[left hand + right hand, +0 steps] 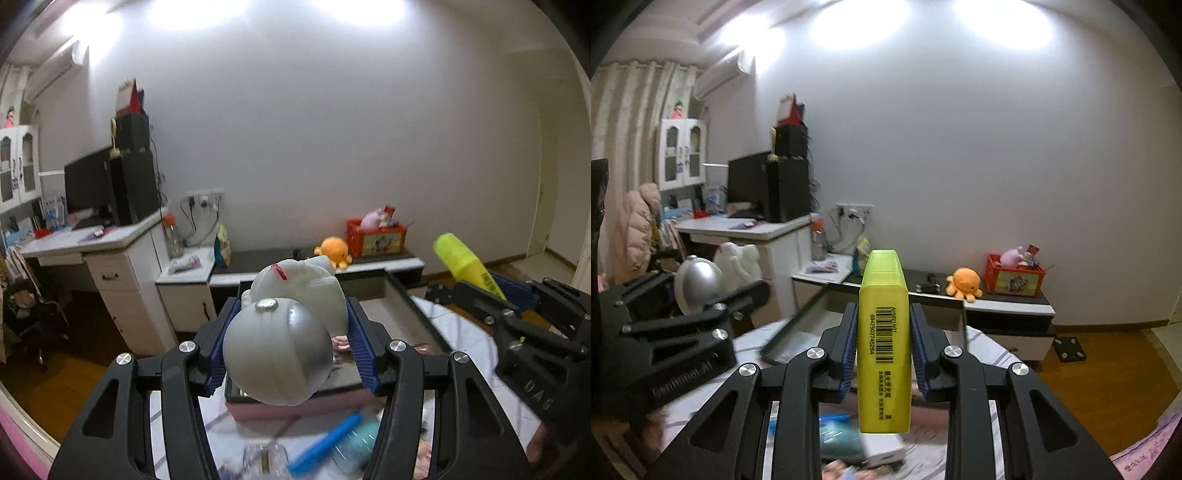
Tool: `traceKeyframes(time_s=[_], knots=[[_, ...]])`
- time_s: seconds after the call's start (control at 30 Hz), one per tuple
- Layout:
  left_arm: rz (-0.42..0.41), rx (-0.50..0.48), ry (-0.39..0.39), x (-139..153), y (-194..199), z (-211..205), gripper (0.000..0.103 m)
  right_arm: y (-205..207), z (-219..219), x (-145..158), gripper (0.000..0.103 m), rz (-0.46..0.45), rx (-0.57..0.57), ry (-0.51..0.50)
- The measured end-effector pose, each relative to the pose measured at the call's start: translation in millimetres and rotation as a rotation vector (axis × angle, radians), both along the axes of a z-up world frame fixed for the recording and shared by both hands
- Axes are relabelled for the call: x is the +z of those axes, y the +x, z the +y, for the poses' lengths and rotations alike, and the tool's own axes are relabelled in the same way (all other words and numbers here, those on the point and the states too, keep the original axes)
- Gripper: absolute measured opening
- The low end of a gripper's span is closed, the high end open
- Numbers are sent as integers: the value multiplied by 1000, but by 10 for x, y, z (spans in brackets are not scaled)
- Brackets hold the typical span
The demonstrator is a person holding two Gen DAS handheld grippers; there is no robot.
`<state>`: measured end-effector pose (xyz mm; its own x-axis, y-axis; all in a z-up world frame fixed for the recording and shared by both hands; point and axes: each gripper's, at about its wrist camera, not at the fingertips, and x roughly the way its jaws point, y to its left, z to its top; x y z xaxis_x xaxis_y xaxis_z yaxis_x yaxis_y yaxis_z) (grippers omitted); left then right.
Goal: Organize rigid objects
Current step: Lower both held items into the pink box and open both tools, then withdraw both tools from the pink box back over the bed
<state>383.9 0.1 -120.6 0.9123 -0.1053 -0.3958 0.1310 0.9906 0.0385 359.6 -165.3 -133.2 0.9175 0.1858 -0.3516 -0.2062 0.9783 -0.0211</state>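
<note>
While both carry loads above the counter, left claw stands half-open, clamping the white-and-silver hard plastic astronaut figure, smooth, light; right claw pinches the yellow plastic highlighter mid-barrel, stiff.

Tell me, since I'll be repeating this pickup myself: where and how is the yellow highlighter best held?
Grip the yellow highlighter across its flat-sided middle, around the barcode, as the right tongs do now, pads on opposite long faces. Come in from its butt end, along its length. The cap end tapers, so pads there would likely slip.
</note>
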Motion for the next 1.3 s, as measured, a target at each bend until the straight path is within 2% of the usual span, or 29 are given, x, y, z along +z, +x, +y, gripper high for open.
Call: traceKeyframes(time_s=[0.23,0.4,0.67,0.77,0.8,0.83,0.9,0.97,1.0,1.1,1.2,1.3], knots=[[166,26,82,-476,834,-46,57,821,-155,-518,27,207,-19,-29],[232,50,103,-747,1072,-69,57,1124,-115,-805,27,325,3,-26],[302,85,119,-1020,1242,-2,57,1345,-17,-1036,27,391,-7,-63],[296,98,127,-1025,1226,17,59,1363,-43,-1069,28,403,-10,-55],[293,106,133,-1012,1216,16,63,1373,-39,-1065,28,402,-11,-57],[286,109,132,-989,1211,17,67,1380,-34,-1046,29,396,-7,-49],[271,107,118,-926,1158,29,82,1358,-65,-991,46,381,-22,-27],[239,109,100,-820,1077,45,92,1304,-84,-896,74,352,-18,-3],[218,106,97,-747,1006,48,94,1259,-77,-841,80,336,-26,-15],[179,107,75,-566,794,103,101,1078,-54,-659,82,284,-43,-27],[122,103,61,-383,525,167,103,754,-60,-397,83,214,-43,-8],[70,97,35,-211,152,240,103,406,-66,-181,89,143,-45,10]])
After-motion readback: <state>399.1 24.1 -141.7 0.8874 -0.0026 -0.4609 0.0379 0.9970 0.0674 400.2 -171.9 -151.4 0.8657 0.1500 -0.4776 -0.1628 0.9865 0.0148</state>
